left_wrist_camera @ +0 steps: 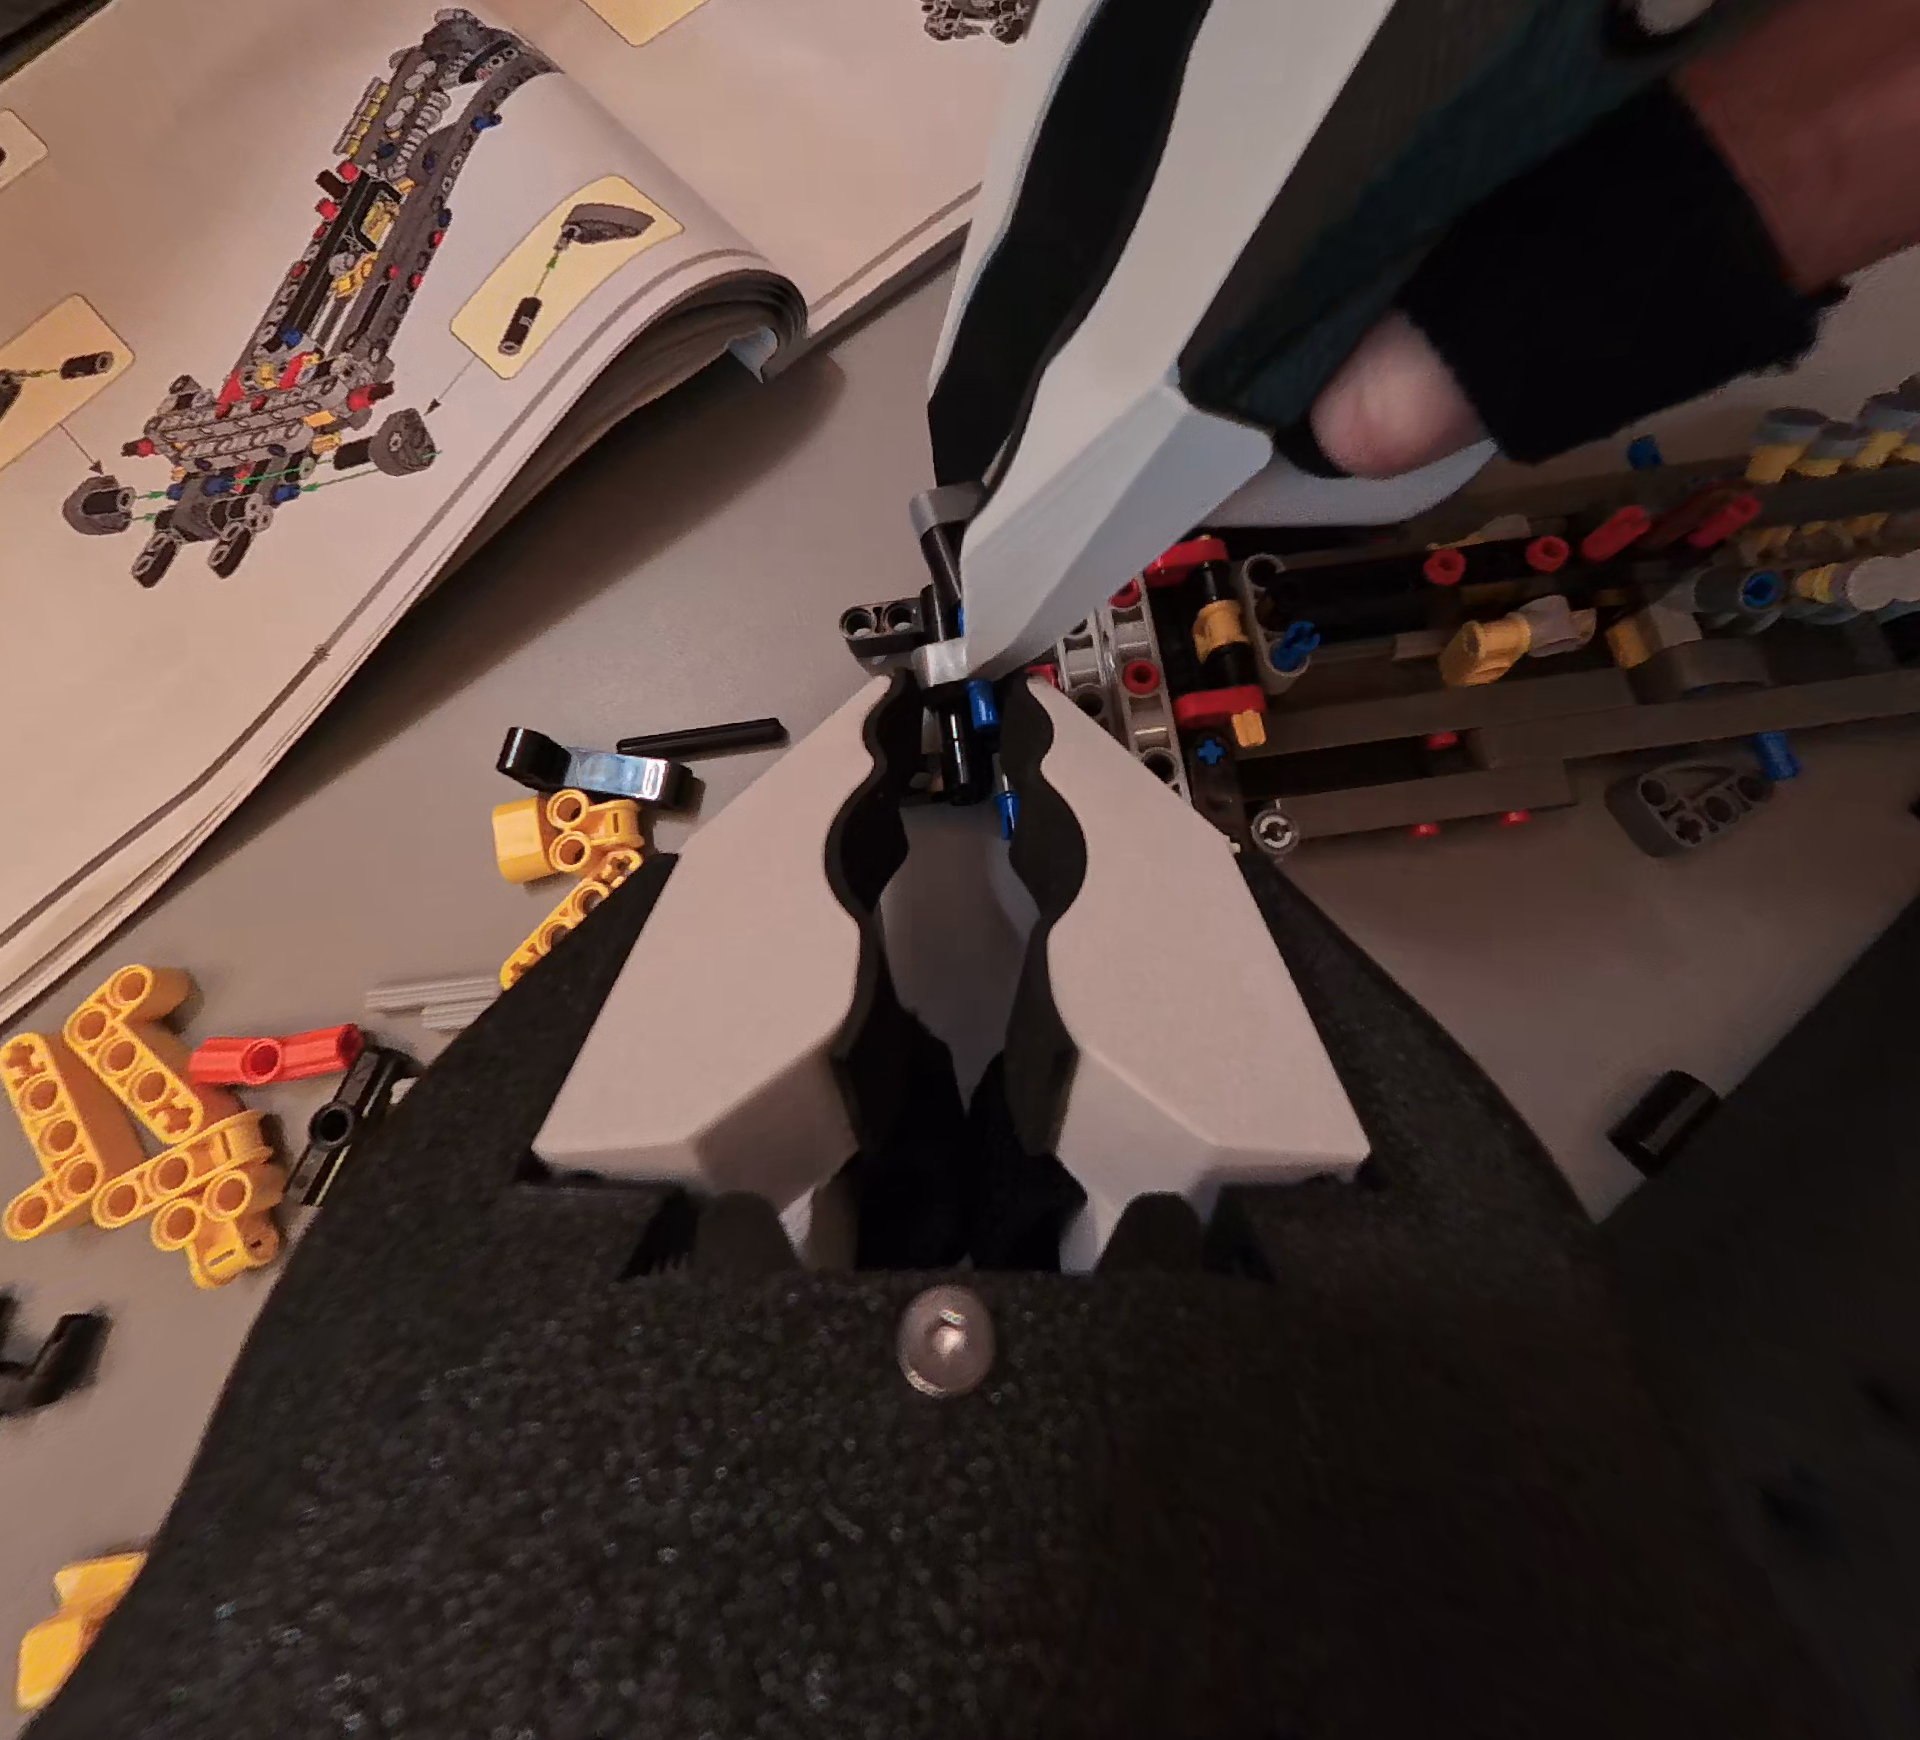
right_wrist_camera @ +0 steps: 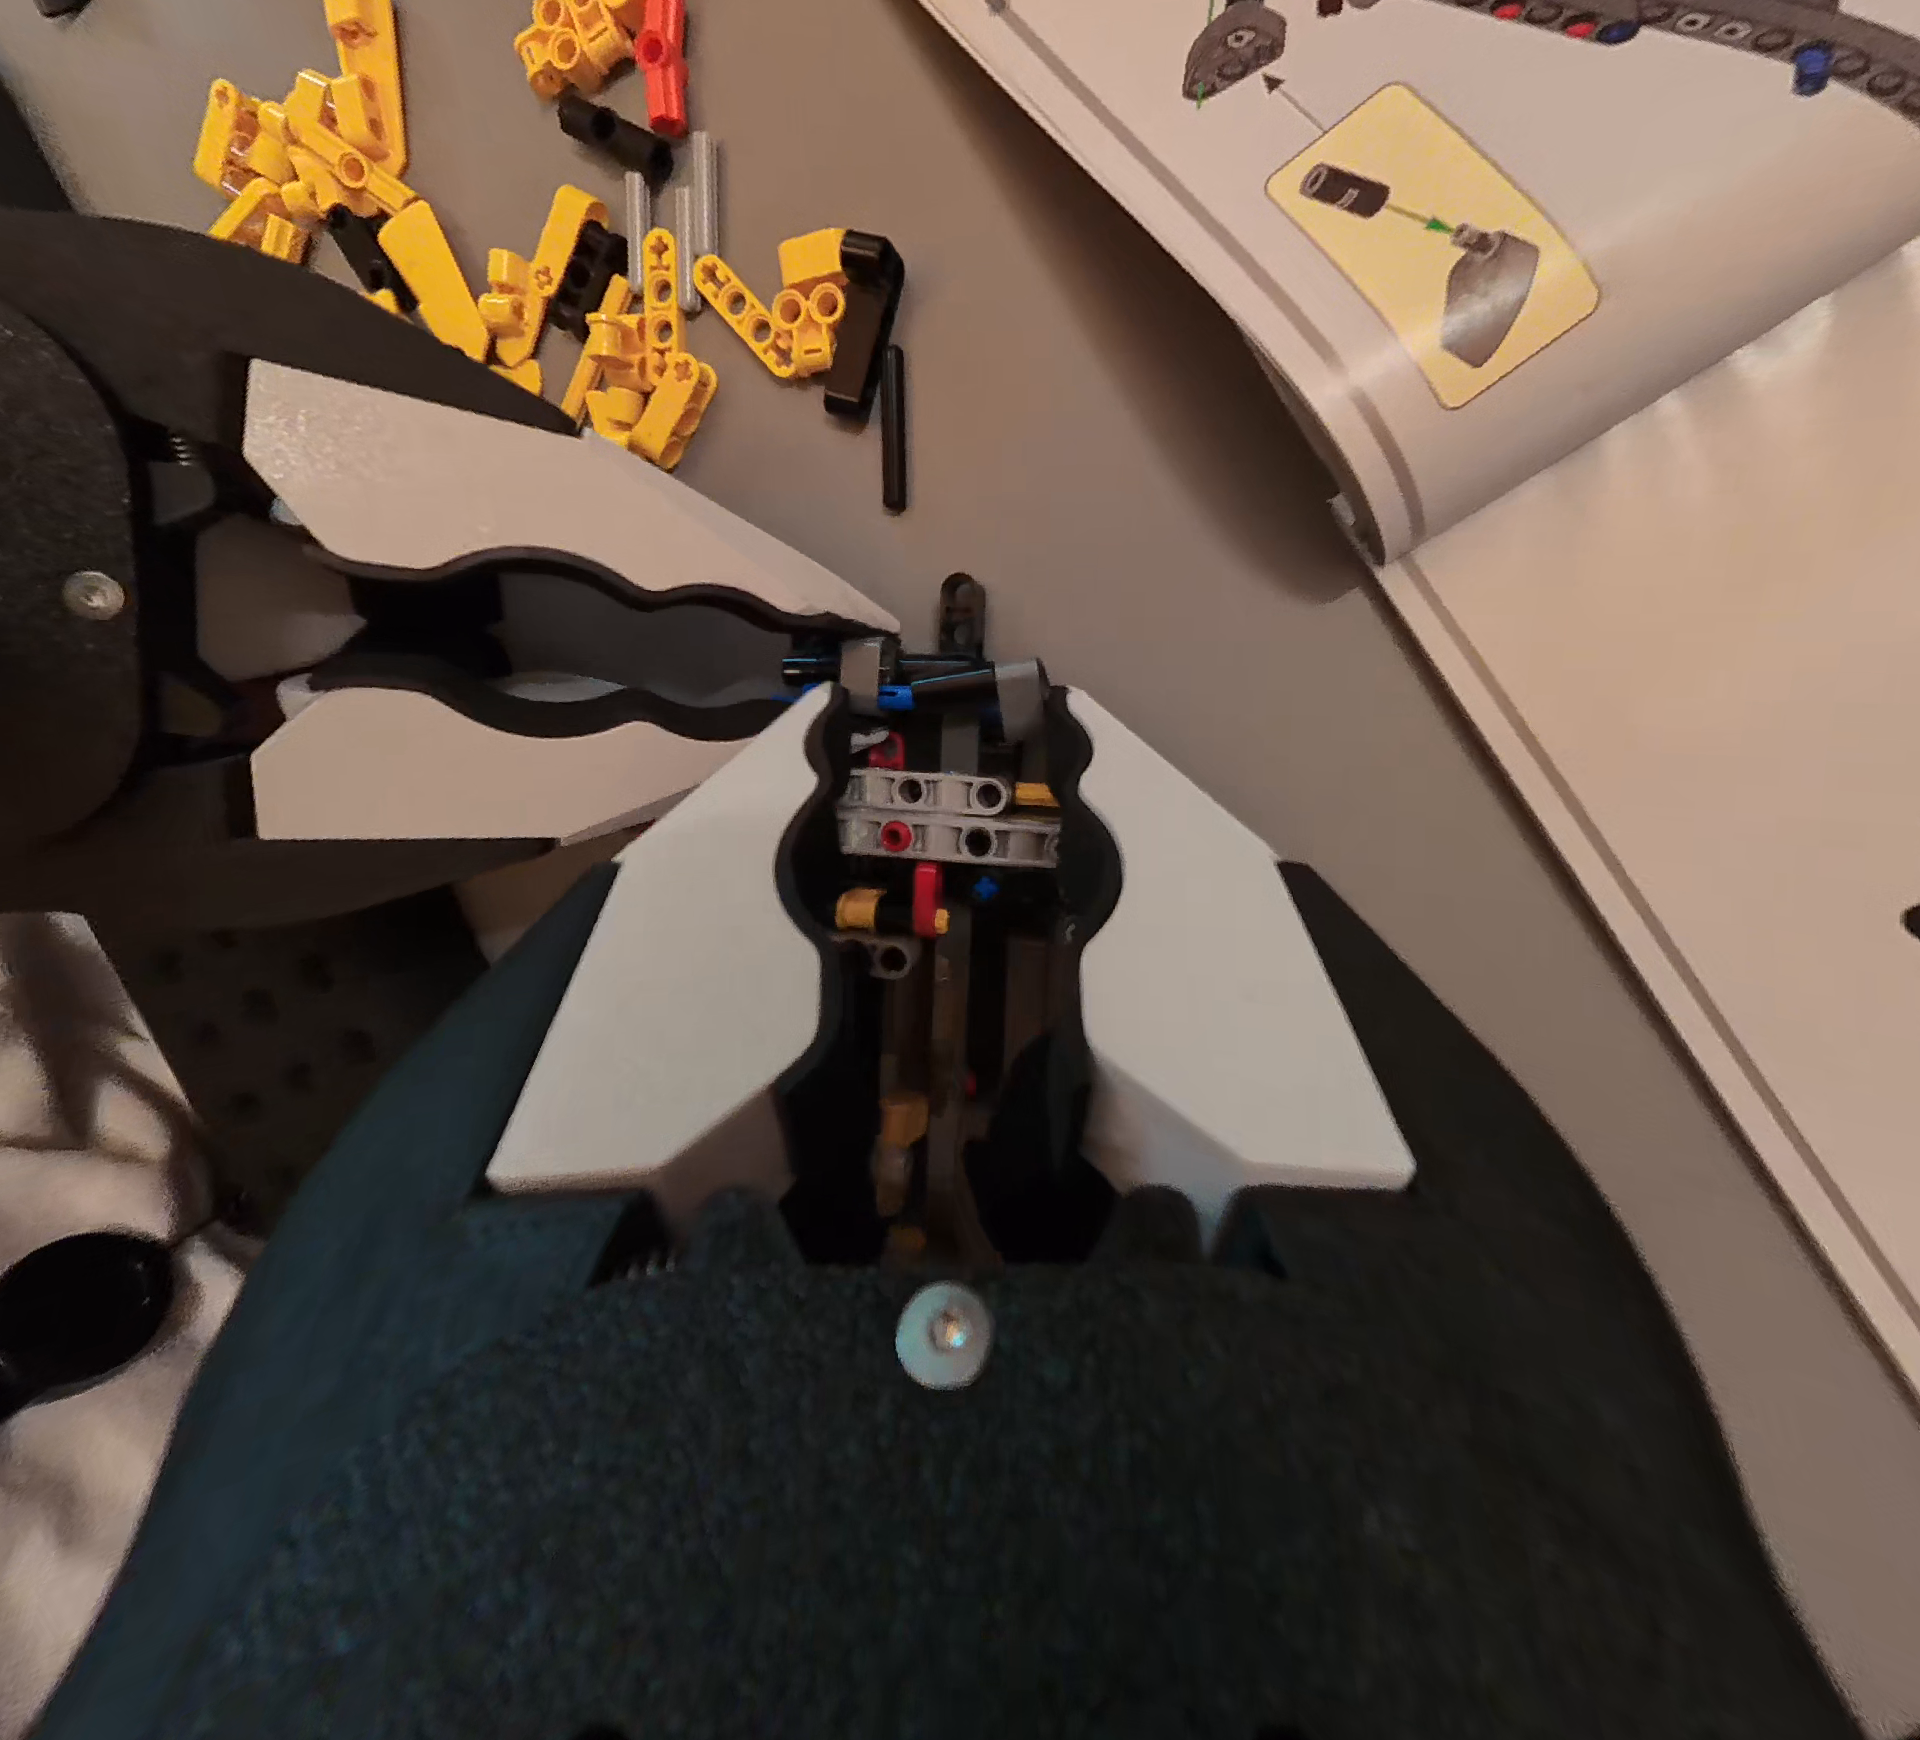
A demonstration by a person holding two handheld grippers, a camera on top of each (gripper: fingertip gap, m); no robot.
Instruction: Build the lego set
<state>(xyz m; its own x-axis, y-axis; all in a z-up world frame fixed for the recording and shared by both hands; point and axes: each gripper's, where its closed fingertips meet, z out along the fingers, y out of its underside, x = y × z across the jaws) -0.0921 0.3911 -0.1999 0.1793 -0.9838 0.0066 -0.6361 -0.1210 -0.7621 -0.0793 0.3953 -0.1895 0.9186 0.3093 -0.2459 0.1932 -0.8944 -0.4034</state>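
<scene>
- Lego model (left_wrist_camera: 1455, 651), a long dark chassis studded with red, yellow and blue pins, is lying on the desk (left_wrist_camera: 727, 568) and looking only partly built next to the manual's drawing.
- Its near end, where a small black-and-grey axle piece (right_wrist_camera: 935, 677) is sitting, is being worked by both grippers at once.
- Right gripper (right_wrist_camera: 940, 714) is straddling that end, its fingers pinching the model between them.
- Left gripper (left_wrist_camera: 951, 734) is meeting it from the side, fingers nearly pressed together at the tips around the axle piece; whether it is truly gripping, I cannot tell.
- Loose parts (right_wrist_camera: 623, 80), mostly yellow beams plus black and red connectors, are waiting nearby, so I judge much building is remaining.
- Manual (left_wrist_camera: 416, 184) is lying open beyond.
</scene>
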